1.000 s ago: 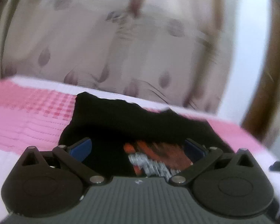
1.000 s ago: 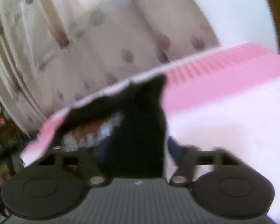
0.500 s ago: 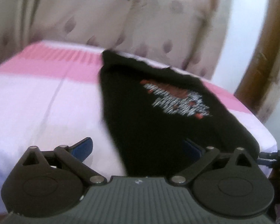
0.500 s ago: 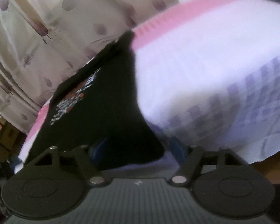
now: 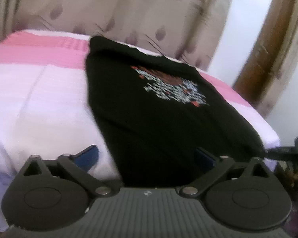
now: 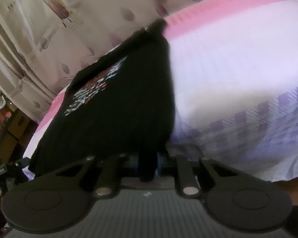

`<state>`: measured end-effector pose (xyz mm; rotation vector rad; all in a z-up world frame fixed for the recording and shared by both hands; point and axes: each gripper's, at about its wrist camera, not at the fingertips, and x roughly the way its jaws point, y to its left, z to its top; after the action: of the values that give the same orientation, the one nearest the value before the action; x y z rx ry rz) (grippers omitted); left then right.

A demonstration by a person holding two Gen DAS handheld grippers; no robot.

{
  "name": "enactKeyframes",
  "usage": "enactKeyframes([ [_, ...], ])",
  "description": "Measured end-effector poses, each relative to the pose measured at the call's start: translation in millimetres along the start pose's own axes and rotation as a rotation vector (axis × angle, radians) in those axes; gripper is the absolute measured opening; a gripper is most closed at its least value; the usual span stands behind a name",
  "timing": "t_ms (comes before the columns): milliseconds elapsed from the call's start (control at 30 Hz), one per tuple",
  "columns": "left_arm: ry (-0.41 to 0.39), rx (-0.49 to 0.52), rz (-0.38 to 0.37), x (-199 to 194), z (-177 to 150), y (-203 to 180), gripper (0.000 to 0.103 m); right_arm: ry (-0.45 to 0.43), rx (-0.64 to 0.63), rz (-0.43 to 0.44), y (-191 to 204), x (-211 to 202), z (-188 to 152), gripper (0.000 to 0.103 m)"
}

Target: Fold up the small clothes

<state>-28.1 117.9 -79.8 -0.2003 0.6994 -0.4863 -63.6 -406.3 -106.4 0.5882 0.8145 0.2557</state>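
A black T-shirt (image 5: 149, 107) with a red and white print lies spread on the bed, print side up. In the left wrist view my left gripper (image 5: 147, 156) is open, its blue fingers on either side of the shirt's near hem. The shirt also shows in the right wrist view (image 6: 119, 107). There my right gripper (image 6: 148, 162) is shut on the shirt's near hem corner, and a strip of black cloth hangs between its blue pads.
The bed sheet (image 5: 39, 103) is white with pink bands at the far side and a purple pattern near the front edge (image 6: 268, 123). Beige leaf-print curtains (image 5: 109, 10) hang behind the bed. A wooden door frame (image 5: 268, 45) stands at the right.
My right gripper has shut on the shirt's hem; it was open half a second ago. Both grippers have drawn back to the bed's near edge, and the shirt now lies stretched out flat.
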Motion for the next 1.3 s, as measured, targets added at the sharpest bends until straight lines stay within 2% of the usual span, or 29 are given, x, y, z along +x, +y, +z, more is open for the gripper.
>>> enactKeyframes([
  [33,0.016,-0.009,-0.017,0.1,-0.4,-0.1,0.083,-0.006,0.004,0.007,-0.5,-3.0,-0.2,0.016],
  [100,0.051,-0.068,-0.047,-0.2,-2.2,7.5,0.072,-0.011,-0.002,0.002,0.7,-3.5,2.6,0.016],
  [200,0.118,-0.237,-0.101,4.5,-5.6,26.1,0.075,0.009,-0.039,-0.014,5.4,-0.8,4.5,0.016],
  [233,0.121,-0.260,-0.089,5.7,-6.8,29.1,0.076,0.015,-0.029,-0.014,4.6,1.1,6.0,0.018],
  [300,0.133,-0.266,-0.081,10.7,-6.6,31.7,0.084,0.024,0.007,0.002,0.8,5.2,8.0,0.019],
  [333,0.140,-0.277,-0.093,13.7,-6.2,32.9,0.088,0.028,0.022,0.001,-0.7,7.0,8.7,0.027],
  [367,0.139,-0.284,-0.100,17.0,-5.4,32.7,0.089,0.028,0.028,-0.001,-2.0,8.5,9.3,0.031],
  [400,0.140,-0.282,-0.100,20.0,-4.3,31.7,0.089,0.030,0.024,-0.001,-2.4,9.9,9.7,0.039],
  [467,0.157,-0.290,-0.118,27.1,-3.0,30.6,0.085,0.040,0.016,-0.004,-3.0,14.0,9.5,0.042],
  [500,0.172,-0.297,-0.139,30.0,-3.4,30.3,0.061,0.048,0.012,0.002,-2.7,16.3,8.7,0.042],
  [533,0.211,-0.294,-0.148,35.1,-4.0,28.3,0.021,0.056,-0.006,0.008,-0.3,17.9,7.9,0.037],
  [567,0.238,-0.290,-0.153,38.2,-4.4,27.0,0.012,0.059,-0.030,0.008,3.0,17.8,6.9,0.030],
  [600,0.228,-0.292,-0.152,35.1,-5.3,26.2,0.013,0.060,-0.048,0.009,6.0,16.9,6.7,0.020],
  [667,0.197,-0.275,-0.140,22.3,-2.2,21.5,0.012,0.045,-0.067,0.033,10.8,9.2,5.9,0.014],
  [800,0.079,-0.272,-0.150,-9.8,17.5,14.0,0.011,-0.059,-0.002,0.176,13.7,-18.7,12.9,0.013],
  [867,0.005,-0.256,-0.154,-21.1,32.1,9.1,0.011,-0.107,0.026,0.220,17.1,-27.5,21.2,0.013],
  [1033,-0.139,-0.251,-0.175,-31.4,62.3,-2.0,0.011,-0.209,0.091,0.341,29.3,-34.4,48.9,0.012],
  [1167,-0.198,-0.226,-0.159,-25.2,79.7,-9.9,0.011,-0.258,0.081,0.354,41.2,-31.0,73.9,0.010],
  [1300,-0.242,-0.269,-0.146,-19.1,90.9,-2.8,0.011,-0.301,0.095,0.343,45.5,-22.1,100.5,0.009],
])
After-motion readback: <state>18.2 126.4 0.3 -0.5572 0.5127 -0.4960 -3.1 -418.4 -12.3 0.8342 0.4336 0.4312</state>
